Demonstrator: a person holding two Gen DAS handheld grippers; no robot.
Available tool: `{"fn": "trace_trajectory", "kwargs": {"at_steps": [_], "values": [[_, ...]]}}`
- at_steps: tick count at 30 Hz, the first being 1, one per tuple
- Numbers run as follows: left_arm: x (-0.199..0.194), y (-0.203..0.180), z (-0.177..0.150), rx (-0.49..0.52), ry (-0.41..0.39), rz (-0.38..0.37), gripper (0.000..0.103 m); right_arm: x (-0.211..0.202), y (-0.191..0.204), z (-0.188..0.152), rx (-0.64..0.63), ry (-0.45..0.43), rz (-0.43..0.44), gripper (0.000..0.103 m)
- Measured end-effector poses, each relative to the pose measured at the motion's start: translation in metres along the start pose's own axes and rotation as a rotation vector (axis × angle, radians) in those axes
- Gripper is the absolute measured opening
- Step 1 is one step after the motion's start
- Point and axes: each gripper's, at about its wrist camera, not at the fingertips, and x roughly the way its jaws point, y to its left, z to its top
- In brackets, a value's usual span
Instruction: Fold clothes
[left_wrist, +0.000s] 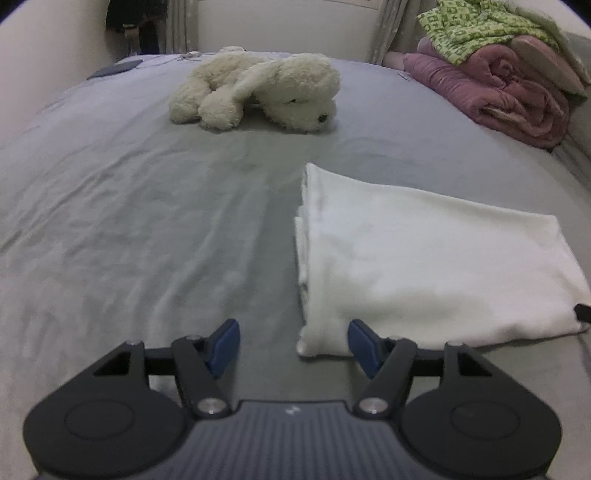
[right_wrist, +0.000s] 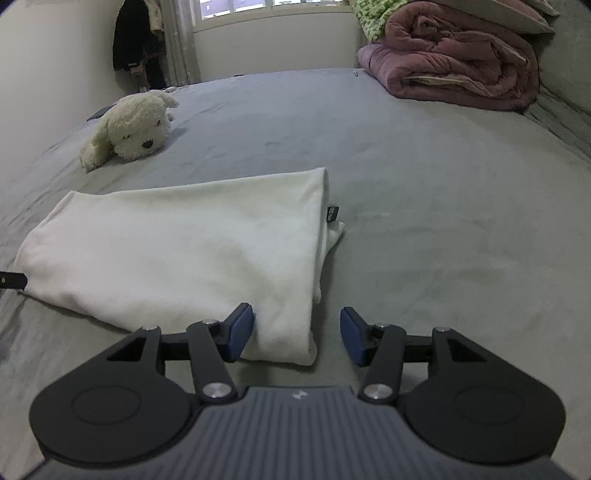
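Your left gripper (left_wrist: 293, 343) and right gripper (right_wrist: 297, 334), both spread and empty, bracket the near corners of the folded white garment (right_wrist: 177, 251), placed for pinching them.

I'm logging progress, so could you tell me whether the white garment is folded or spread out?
Folded: the white garment lies as a compact rectangle on the grey bed, stacked layers showing along its edge.

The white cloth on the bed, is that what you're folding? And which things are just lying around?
For the folding job:
- white cloth, already folded flat on the grey bed
- left tool, open, at its near left corner
- right tool, open, at its near right corner

Just lying about:
- fluffy toy dog
- pink quilt
- green patterned blanket
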Motion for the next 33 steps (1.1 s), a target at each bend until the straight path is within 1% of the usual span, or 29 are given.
{"fn": "trace_trajectory", "kwargs": {"at_steps": [3, 7, 10, 11, 12, 14, 16, 19, 22, 25, 27, 29, 33], "values": [[-0.002, 0.0, 0.002, 0.024, -0.009, 0.038, 0.069, -0.004, -0.002, 0.002, -0.003, -0.003, -0.003, 0.056], [-0.004, 0.0, 0.005, 0.027, -0.005, 0.05, 0.069, -0.01, -0.001, 0.006, -0.009, -0.021, -0.032, 0.056], [-0.013, -0.003, 0.008, 0.035, -0.039, 0.092, 0.068, -0.018, 0.001, 0.009, 0.002, -0.052, -0.048, 0.056], [-0.016, -0.004, 0.009, 0.041, -0.053, 0.106, 0.066, -0.02, 0.002, 0.011, 0.009, -0.063, -0.049, 0.056], [-0.022, -0.012, 0.008, 0.071, -0.089, 0.118, 0.065, -0.022, 0.003, 0.012, 0.017, -0.074, -0.047, 0.056], [-0.031, -0.031, 0.005, 0.149, -0.151, 0.113, 0.066, -0.025, 0.01, 0.012, 0.023, -0.1, -0.027, 0.056], [-0.035, -0.056, -0.003, 0.232, -0.196, 0.074, 0.066, -0.024, 0.024, 0.009, 0.0, -0.116, -0.001, 0.056], [-0.032, -0.084, -0.017, 0.323, -0.227, 0.032, 0.066, -0.02, 0.049, 0.002, -0.069, -0.136, 0.024, 0.056], [-0.021, -0.102, -0.029, 0.383, -0.221, 0.015, 0.066, -0.015, 0.068, -0.003, -0.135, -0.157, 0.047, 0.056], [-0.014, -0.103, -0.032, 0.38, -0.198, 0.017, 0.066, -0.01, 0.074, -0.007, -0.143, -0.146, 0.088, 0.056], [-0.01, -0.103, -0.034, 0.378, -0.183, 0.019, 0.069, -0.002, 0.071, -0.01, -0.115, -0.11, 0.111, 0.056], [-0.006, -0.104, -0.036, 0.376, -0.168, 0.02, 0.074, 0.004, 0.067, -0.012, -0.115, -0.096, 0.112, 0.056], [-0.002, -0.097, -0.033, 0.342, -0.143, -0.001, 0.077, 0.004, 0.063, -0.01, -0.143, -0.092, 0.105, 0.056]]}}
